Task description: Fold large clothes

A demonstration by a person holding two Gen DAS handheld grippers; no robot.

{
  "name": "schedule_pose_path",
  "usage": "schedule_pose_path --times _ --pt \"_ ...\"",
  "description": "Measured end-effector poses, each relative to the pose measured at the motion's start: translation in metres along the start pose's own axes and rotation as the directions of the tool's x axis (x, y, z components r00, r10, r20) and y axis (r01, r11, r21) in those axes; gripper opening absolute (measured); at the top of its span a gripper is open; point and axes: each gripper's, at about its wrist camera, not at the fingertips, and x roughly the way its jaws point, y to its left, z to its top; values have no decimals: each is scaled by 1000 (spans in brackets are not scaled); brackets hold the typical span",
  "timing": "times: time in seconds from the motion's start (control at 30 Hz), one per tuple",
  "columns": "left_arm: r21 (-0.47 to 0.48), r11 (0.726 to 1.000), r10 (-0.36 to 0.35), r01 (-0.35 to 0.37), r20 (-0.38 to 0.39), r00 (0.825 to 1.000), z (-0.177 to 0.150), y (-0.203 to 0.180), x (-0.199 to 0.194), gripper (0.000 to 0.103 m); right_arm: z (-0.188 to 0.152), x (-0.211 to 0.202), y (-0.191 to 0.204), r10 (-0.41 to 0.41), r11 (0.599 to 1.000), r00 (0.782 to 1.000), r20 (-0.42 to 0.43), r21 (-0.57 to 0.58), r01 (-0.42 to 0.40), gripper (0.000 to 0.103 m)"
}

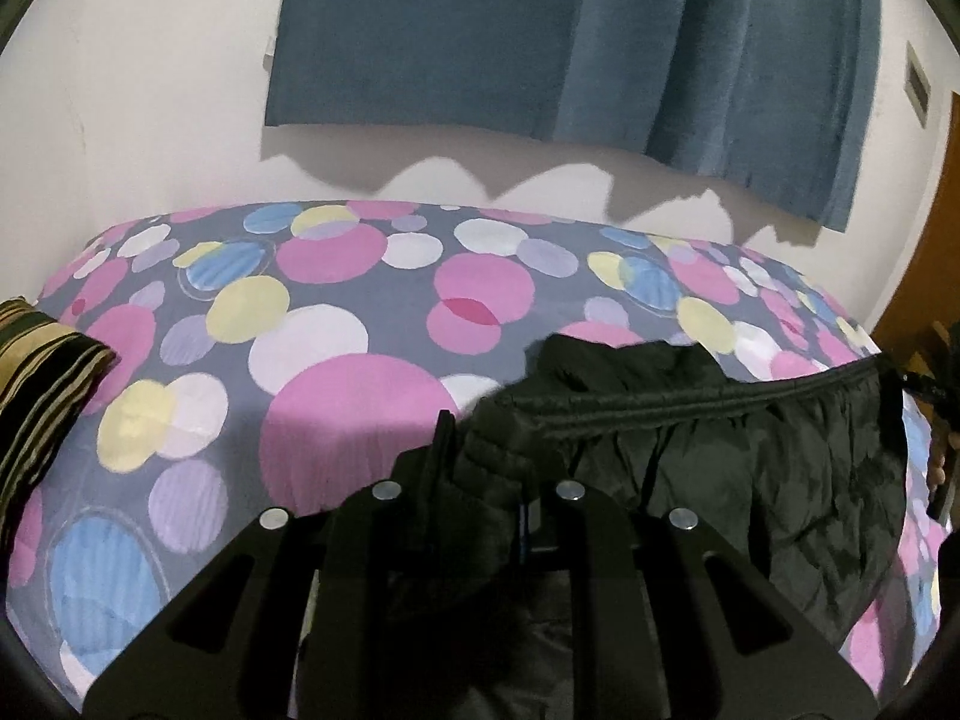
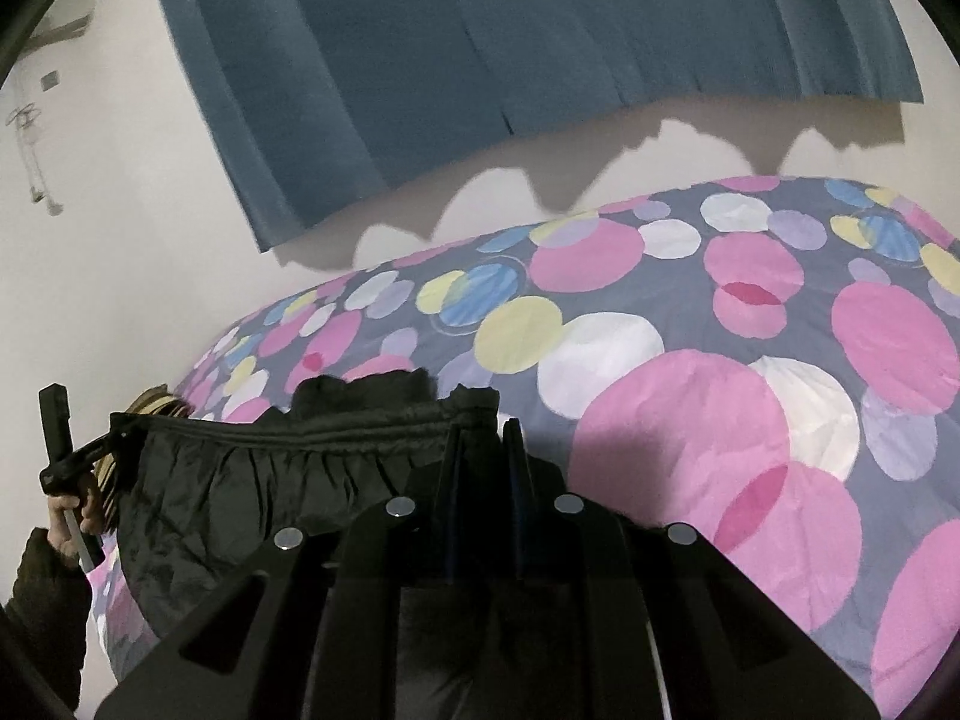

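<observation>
A black quilted garment (image 1: pixel 750 456) with an elastic hem hangs stretched between my two grippers above the bed. My left gripper (image 1: pixel 480 456) is shut on one end of its hem. My right gripper (image 2: pixel 483 444) is shut on the other end of the garment (image 2: pixel 270 492). The right gripper also shows at the far right of the left wrist view (image 1: pixel 936 390), and the left gripper at the far left of the right wrist view (image 2: pixel 78 456), each pinching the hem corner. The lower part of the garment drapes below the hem toward the bed.
The bed cover (image 1: pixel 336 324) is grey with pink, white, yellow and blue circles. A striped brown pillow (image 1: pixel 42 378) lies at its left edge. A blue curtain (image 1: pixel 540 42) hangs on the white wall behind. A wooden door (image 1: pixel 924 264) stands at the right.
</observation>
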Motion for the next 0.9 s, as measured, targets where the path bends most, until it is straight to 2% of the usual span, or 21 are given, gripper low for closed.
schedule_pose_path --times 0.17,0.4,0.63,0.9 --pt "-24 999 32 -33 -43 999 14 4 48 16 8 48 -20 -29 998 998 -57 51 32 13" --pt "-65 995 69 -79 -143 987 5 22 108 15 -6 112 -53 -74 988 979 -192 122 99 13" --pt "-80 992 71 -92 -234 970 -9 32 144 14 -22 144 -73 -83 971 949 -304 188 145 13" --pt "-115 989 61 -95 -269 961 -24 41 166 14 -26 150 -76 -91 972 946 -310 178 151 14"
